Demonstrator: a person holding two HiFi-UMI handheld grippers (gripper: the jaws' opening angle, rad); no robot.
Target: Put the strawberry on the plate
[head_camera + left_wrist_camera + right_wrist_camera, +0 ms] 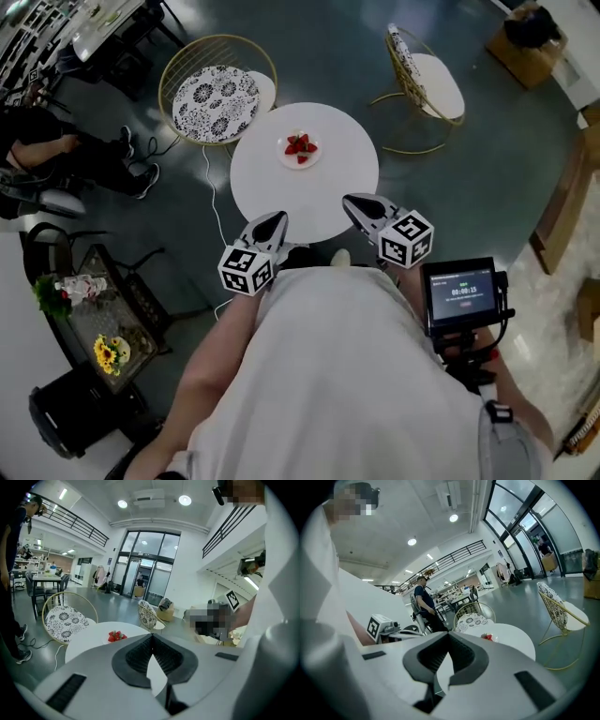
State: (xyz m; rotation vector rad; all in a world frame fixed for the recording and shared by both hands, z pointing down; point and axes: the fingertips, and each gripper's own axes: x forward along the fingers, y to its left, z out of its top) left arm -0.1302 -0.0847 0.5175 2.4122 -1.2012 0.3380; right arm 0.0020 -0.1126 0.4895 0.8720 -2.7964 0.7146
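Closest in, both tools are held against the person's body. The left gripper [277, 217] is clenched with nothing between its jaws, and its own view shows the ribbed pads meeting at the tip. The right gripper [351, 202] is likewise closed and empty. Just past their tips is the near edge of the round white table [272, 187]. Toward its middle sits a small white plate [314, 160] with a cluster of strawberries [300, 146] already on it; no berry shows elsewhere on the table. A strawberry is light, soft and easily bruised, with slightly slick skin, so it probably calls for a gentle pinch across its broad shoulders rather than the tapered tip. Beyond the table stand a wire chair with a patterned cushion [217, 98] and a second wire chair [427, 80].
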